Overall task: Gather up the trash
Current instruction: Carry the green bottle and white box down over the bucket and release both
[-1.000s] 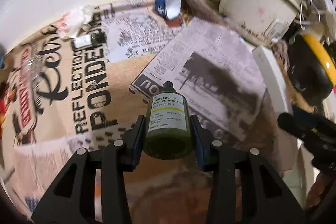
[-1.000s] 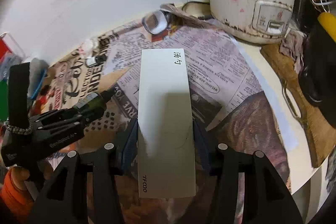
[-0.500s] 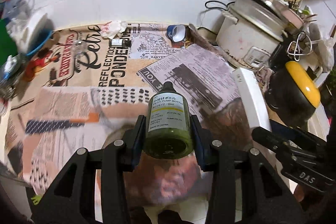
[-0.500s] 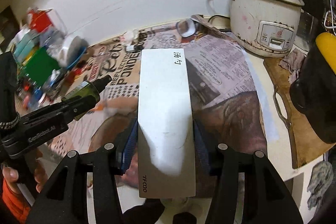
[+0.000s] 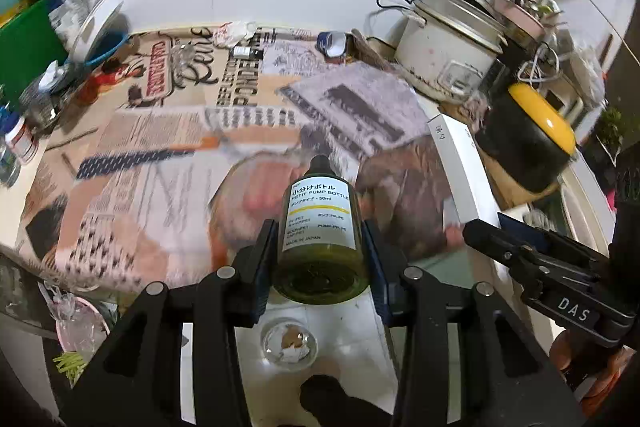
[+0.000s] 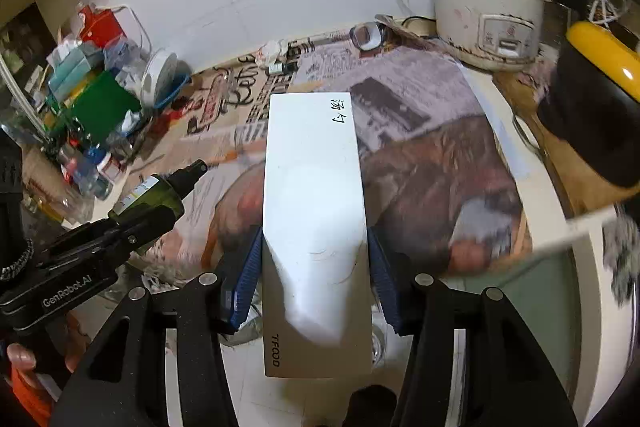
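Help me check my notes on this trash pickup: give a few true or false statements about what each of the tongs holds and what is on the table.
1. The left tongs grip a green pump bottle. True.
2. The right tongs are empty. False: they clamp a white box.
3. The rice cooker sits at the table's far right. True.
4. The bottle's label is red. False: it is white with a yellow stripe.

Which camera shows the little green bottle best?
The left wrist view: the bottle fills the centre with its label readable, clamped in the left gripper. The right wrist view shows it small, side-on, at the left.
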Demonstrator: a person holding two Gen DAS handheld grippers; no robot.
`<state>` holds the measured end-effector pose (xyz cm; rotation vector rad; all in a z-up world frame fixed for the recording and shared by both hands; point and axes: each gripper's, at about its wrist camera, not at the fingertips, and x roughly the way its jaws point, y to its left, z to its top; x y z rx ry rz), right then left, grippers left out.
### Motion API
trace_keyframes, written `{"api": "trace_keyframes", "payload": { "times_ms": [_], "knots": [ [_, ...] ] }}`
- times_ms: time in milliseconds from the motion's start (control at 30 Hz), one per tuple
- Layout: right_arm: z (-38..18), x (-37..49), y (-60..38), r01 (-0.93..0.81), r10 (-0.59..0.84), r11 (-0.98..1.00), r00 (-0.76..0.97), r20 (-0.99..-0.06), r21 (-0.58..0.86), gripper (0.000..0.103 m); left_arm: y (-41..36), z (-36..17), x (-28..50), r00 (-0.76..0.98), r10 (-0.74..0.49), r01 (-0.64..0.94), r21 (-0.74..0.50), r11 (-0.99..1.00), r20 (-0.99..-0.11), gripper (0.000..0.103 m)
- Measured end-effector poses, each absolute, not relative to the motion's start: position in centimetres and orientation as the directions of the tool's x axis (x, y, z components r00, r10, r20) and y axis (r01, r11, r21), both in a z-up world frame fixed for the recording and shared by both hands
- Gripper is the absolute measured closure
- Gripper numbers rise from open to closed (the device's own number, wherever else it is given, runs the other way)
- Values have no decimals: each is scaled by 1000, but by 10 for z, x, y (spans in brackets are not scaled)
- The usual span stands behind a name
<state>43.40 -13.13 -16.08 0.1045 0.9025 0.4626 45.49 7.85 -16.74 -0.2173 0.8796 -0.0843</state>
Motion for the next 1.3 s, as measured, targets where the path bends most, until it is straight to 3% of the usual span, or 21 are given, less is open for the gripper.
{"api": "trace_keyframes", "payload": {
  "times_ms": [333, 767, 967, 1300],
  "knots": [
    [-199, 341, -101, -288, 397, 914, 487, -778, 286, 55, 101, -201, 355, 568, -162, 32, -175, 984, -807, 62],
    [-265, 301, -100, -266, 362, 922, 342, -867, 280, 55, 91, -283, 319, 421, -192, 0, -212, 977, -886, 62],
    [-323, 311, -115, -280, 348, 921, 280, -895, 270, 55, 71, -359, 331, 378, -179, -42, -210, 977, -908, 62],
    [-475, 354, -138, -348, 315, 911, 235, -920, 223, 55, 46, -529, 354, 347, -141, -153, -205, 967, -927, 62]
  ]
}}
